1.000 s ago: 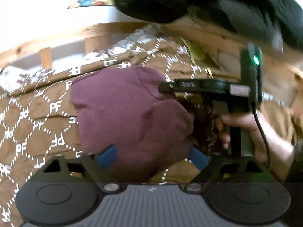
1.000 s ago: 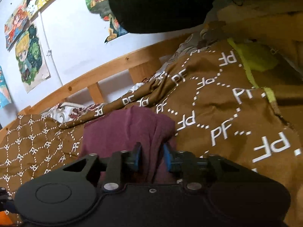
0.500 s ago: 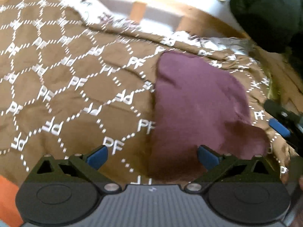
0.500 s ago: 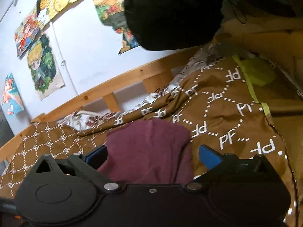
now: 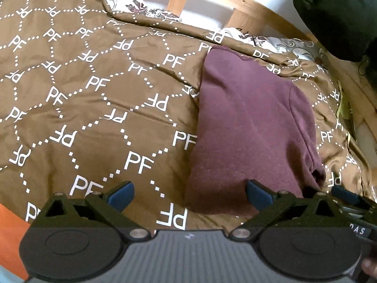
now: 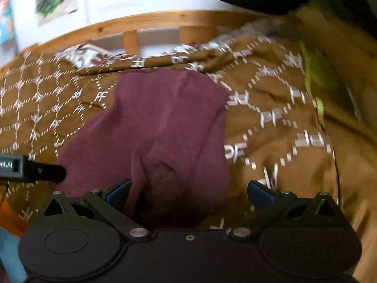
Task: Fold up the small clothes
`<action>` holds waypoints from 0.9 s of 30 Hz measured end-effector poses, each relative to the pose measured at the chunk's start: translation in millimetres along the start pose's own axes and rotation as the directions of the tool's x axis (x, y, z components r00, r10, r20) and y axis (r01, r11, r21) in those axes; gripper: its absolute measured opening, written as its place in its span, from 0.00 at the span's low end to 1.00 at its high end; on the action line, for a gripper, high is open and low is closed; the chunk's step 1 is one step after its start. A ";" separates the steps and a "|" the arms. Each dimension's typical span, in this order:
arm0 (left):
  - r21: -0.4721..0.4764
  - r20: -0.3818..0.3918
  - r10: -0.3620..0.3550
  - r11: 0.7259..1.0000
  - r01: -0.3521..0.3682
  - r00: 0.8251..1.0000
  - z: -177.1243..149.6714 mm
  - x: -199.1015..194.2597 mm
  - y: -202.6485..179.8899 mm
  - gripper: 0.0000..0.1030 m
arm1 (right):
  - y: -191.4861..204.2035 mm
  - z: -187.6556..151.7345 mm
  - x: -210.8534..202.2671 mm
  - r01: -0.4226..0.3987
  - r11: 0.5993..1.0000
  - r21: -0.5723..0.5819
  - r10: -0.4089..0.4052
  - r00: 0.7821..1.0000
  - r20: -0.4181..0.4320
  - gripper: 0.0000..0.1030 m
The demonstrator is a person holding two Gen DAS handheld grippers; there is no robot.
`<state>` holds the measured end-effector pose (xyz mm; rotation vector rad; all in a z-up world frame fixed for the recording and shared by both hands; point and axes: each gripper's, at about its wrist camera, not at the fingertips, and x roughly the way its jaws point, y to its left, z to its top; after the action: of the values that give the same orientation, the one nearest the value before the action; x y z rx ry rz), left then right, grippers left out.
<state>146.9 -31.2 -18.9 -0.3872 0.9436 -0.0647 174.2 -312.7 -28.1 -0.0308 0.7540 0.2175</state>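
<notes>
Left gripper [image 5: 189,194] and right gripper [image 6: 189,192], jaws spread wide after just opening and gripping nothing, above the folded maroon garment [image 5: 254,122], which lies right of centre on the brown patterned bedspread [image 5: 94,94] below the wooden bed rail [image 6: 150,22].

My right tool [image 6: 188,192] wide open, nothing gripped; jaws just opened. Maroon garment [image 6: 162,129] folded on brown bedspread [image 6: 271,122]. Left tool [image 6: 35,169] tip at garment's left edge.
</notes>
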 end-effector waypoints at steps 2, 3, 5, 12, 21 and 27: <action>0.005 0.000 0.002 1.000 -0.002 1.000 -0.4 0.0 0.1 0.99 | -5.6 -4.3 3.8 -0.012 0.999 0.043 0.013 1.000 -0.012 0.99; 0.005 -0.001 0.002 1.000 -0.002 1.000 -0.5 0.1 0.4 0.99 | -7.3 -5.8 5.6 -0.018 0.998 0.058 0.019 1.000 -0.021 0.99; 0.002 -0.004 0.001 1.000 -0.001 1.000 -0.4 1.0 1.4 0.99 | -7.7 -5.2 9.0 -0.024 0.997 0.074 0.026 0.999 -0.036 0.99; -0.004 -0.012 0.006 1.000 -0.006 1.000 -2.2 4.2 2.3 1.00 | -8.2 -4.3 13.0 -0.032 0.996 0.079 0.037 0.997 -0.062 0.99; 0.005 -0.008 0.015 1.000 -0.015 1.000 -4.3 5.7 1.2 1.00 | -9.3 -2.9 17.5 -0.042 0.995 0.088 0.049 0.995 -0.082 0.99; 0.020 0.004 0.023 1.000 -0.023 1.000 -6.6 8.4 -0.2 1.00 | -16.2 1.2 13.9 -0.118 0.992 0.052 0.124 0.984 -0.131 0.99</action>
<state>146.6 -35.2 -28.8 -0.3580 0.9426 -0.0522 188.2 -325.8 -37.5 0.0425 0.8951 0.3169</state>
